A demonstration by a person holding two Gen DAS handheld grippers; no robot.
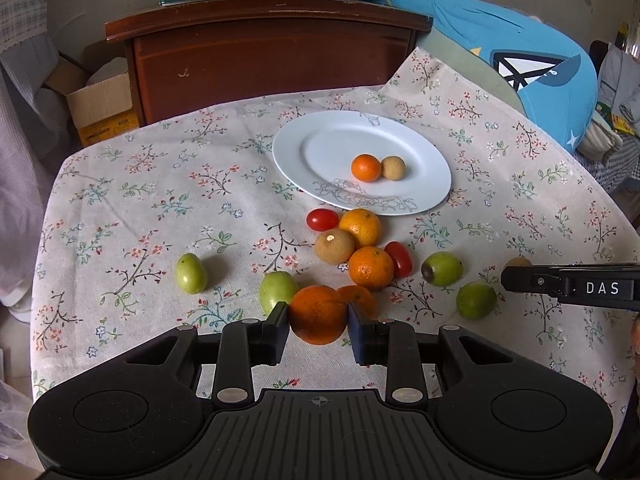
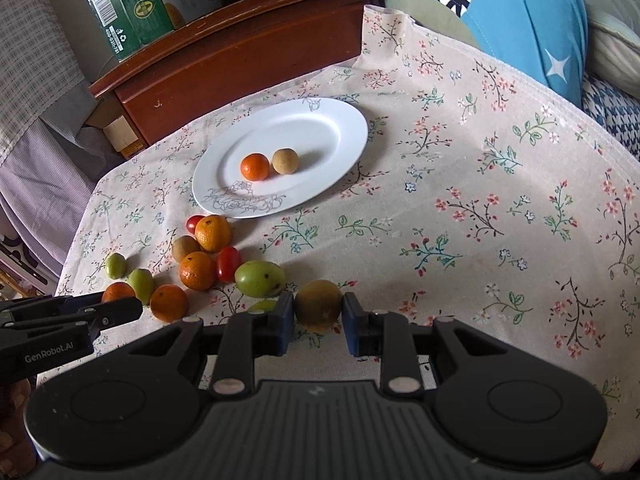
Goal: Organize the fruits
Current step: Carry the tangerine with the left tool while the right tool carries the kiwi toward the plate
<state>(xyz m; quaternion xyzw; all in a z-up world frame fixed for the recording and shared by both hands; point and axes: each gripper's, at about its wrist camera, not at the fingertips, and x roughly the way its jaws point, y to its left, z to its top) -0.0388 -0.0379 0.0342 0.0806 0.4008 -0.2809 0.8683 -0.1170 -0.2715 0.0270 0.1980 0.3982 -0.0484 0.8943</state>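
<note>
With each hand-held gripper closed on fruit, the left [image 1: 318, 314] on an orange [image 1: 318, 314] and the right [image 2: 319, 310] on a brown fruit [image 2: 319, 310], both should lift straight before crossing to the plate [image 1: 424, 196].

Both tools, left tool [image 1: 318, 316] and right tool [image 2: 319, 312], are matte black with silver pivot screws and ribbed bases.

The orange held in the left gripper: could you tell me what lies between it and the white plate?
In the left wrist view, a cluster of two oranges, a brown fruit and two cherry tomatoes lies between the held orange and the plate.
</note>
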